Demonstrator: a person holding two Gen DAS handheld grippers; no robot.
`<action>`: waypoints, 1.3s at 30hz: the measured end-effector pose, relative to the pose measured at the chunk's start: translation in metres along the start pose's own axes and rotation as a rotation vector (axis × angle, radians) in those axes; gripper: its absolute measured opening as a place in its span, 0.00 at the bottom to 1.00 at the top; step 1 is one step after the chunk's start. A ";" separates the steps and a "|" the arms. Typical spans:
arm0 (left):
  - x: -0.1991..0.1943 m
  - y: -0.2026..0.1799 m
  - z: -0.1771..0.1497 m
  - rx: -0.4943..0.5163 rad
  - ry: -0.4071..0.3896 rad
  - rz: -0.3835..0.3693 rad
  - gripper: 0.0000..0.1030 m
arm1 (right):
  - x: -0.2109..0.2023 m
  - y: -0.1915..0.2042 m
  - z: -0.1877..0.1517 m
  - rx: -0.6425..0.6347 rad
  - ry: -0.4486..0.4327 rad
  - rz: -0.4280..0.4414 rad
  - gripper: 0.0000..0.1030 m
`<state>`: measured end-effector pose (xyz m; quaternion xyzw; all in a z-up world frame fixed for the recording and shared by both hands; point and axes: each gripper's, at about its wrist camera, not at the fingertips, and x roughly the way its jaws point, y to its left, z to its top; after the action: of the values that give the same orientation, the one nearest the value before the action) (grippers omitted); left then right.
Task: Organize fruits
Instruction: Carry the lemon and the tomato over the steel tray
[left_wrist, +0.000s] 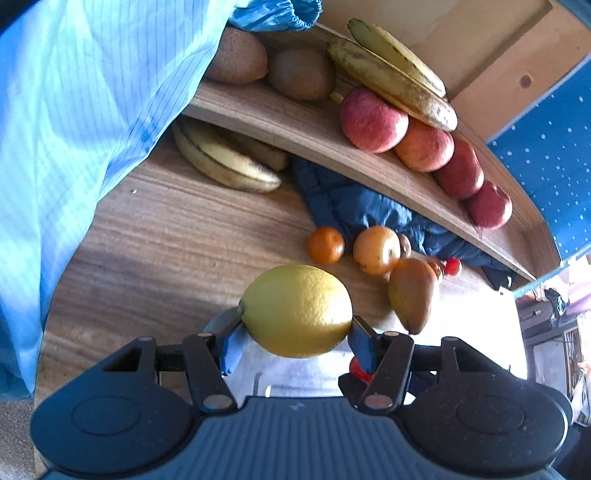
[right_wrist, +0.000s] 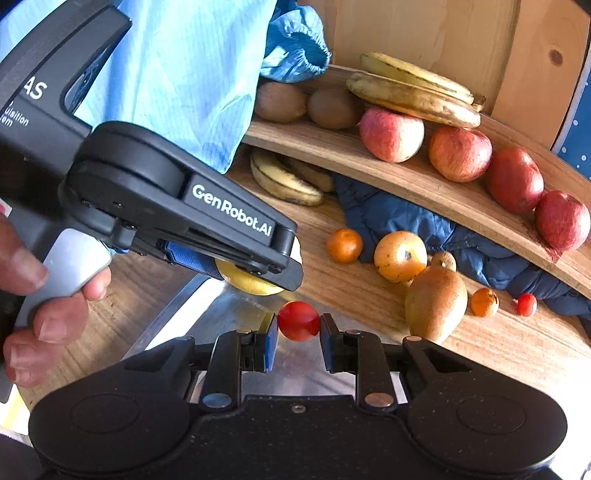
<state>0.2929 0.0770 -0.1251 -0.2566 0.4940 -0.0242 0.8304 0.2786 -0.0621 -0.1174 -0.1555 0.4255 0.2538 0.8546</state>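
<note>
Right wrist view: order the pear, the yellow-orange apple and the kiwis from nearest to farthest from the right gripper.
1. pear, just right of the right gripper, on the table.
2. yellow-orange apple, behind the pear.
3. kiwis, farthest, on the raised shelf.

A dark blue quilted cloth (right_wrist: 424, 221) lies bunched on the wooden surface (left_wrist: 166, 236) ahead of the tool, tucked under a curved wooden shelf (right_wrist: 424, 184). A light blue striped garment (left_wrist: 74, 110) hangs at upper left.
</note>
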 end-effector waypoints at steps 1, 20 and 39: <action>-0.001 0.001 -0.002 0.004 0.005 -0.005 0.61 | -0.002 0.002 -0.002 -0.002 0.004 0.001 0.25; -0.023 0.005 -0.046 0.089 0.049 -0.061 0.61 | -0.035 0.019 -0.043 0.112 0.043 -0.107 0.25; -0.027 0.008 -0.054 0.141 0.077 -0.042 0.61 | -0.045 0.030 -0.064 0.198 0.069 -0.180 0.25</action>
<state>0.2324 0.0701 -0.1279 -0.2068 0.5169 -0.0863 0.8262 0.1974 -0.0821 -0.1209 -0.1165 0.4619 0.1275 0.8699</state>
